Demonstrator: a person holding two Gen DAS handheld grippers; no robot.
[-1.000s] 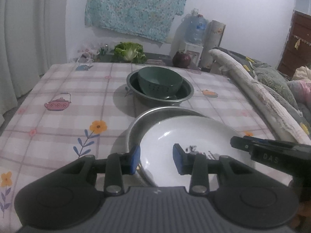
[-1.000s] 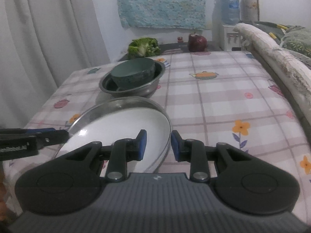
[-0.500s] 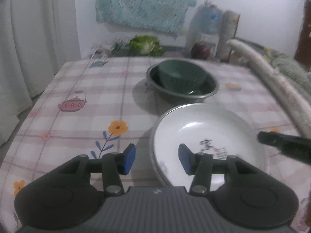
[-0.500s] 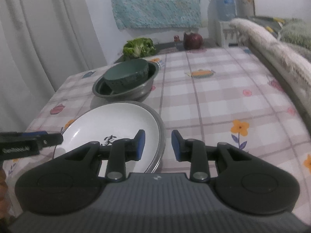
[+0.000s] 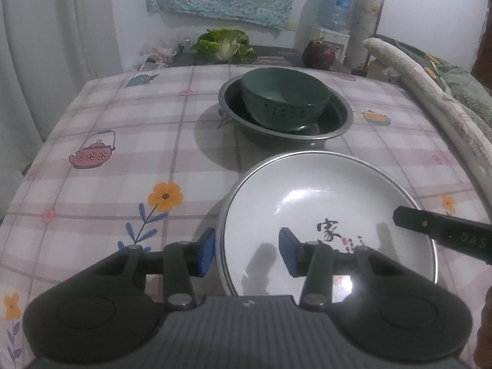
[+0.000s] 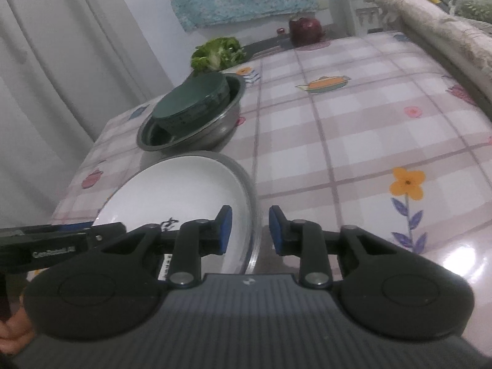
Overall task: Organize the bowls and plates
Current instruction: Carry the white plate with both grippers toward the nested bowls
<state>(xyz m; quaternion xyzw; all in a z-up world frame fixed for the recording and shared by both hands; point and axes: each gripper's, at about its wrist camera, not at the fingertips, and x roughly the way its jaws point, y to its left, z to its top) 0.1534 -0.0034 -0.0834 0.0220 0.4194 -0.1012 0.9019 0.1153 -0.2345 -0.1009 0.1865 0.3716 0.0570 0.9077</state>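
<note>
A white plate [image 5: 323, 203] with a black character lies inside a shallow metal plate [image 5: 307, 153] on the checked tablecloth. My left gripper [image 5: 246, 256] straddles the left rim of the pair. Its jaws are closing, with a gap still showing on both sides of the rim. My right gripper [image 6: 249, 230] straddles the right rim of the white plate [image 6: 178, 190] and metal plate [image 6: 252, 184]. Its jaws are closing too, and the pads are not touching. Behind, a dark green bowl [image 5: 284, 98] sits tilted in a steel basin [image 5: 338, 123].
A cabbage [image 5: 226, 44], a dark red round object [image 5: 318, 55] and a water jug [image 5: 335, 6] stand past the table's far edge. A padded sofa edge [image 5: 430, 92] runs along the right, and white curtains [image 5: 46, 61] hang at the left.
The stacked plates were tilted up and now lie flat on the cloth. Both grippers have sunk with them. The left jaws stand wider than a second ago, and the right view has rolled.
</note>
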